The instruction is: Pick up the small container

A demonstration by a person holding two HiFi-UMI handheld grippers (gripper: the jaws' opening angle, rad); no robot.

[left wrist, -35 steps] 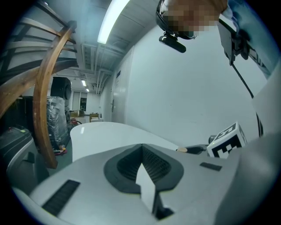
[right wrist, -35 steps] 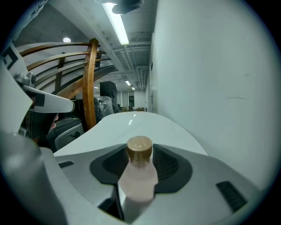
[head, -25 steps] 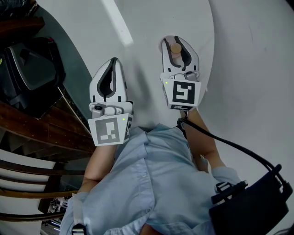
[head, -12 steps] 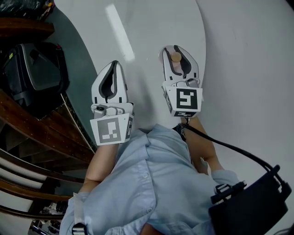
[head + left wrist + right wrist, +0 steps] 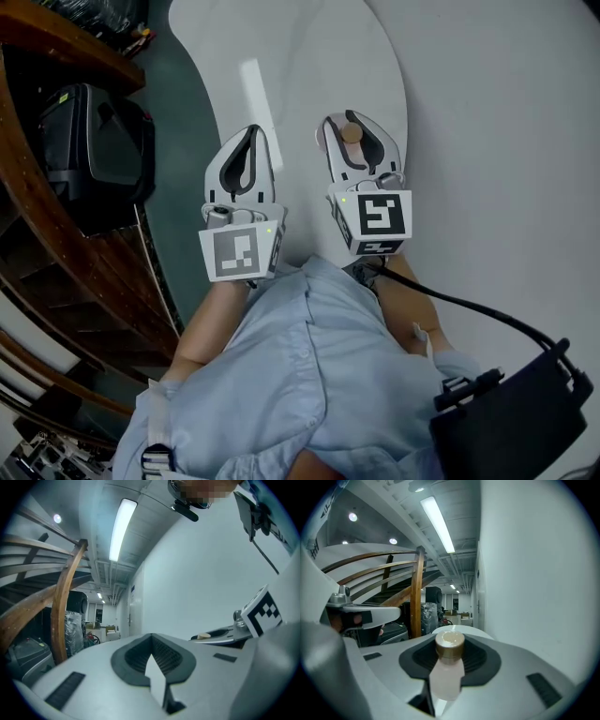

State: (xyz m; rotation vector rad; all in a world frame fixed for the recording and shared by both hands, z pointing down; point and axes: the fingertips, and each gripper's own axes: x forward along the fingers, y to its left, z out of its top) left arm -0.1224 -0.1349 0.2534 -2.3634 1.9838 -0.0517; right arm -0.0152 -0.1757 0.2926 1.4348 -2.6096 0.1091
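Note:
The small container (image 5: 352,133) is a pale pink bottle with a tan cap. It is held off the white round table (image 5: 300,66), and my right gripper (image 5: 351,122) is shut on its body. In the right gripper view the bottle (image 5: 447,679) stands between the dark pads with its cap (image 5: 450,644) at the tips. To its left my left gripper (image 5: 251,133) is shut with nothing in it. Its tips (image 5: 151,637) meet in the left gripper view, where the right gripper (image 5: 255,616) and the bottle's cap (image 5: 204,635) show at the right.
A wooden stair rail (image 5: 52,234) and a black case (image 5: 94,150) lie to the left. A black bag (image 5: 511,417) with a cable (image 5: 469,314) hangs at the person's right side. A plain white wall (image 5: 534,573) runs along the right.
The view has swung a little. Both grippers now sit slightly lower in it, and the left one has come closer to the right one. The bottle stays in the right gripper.

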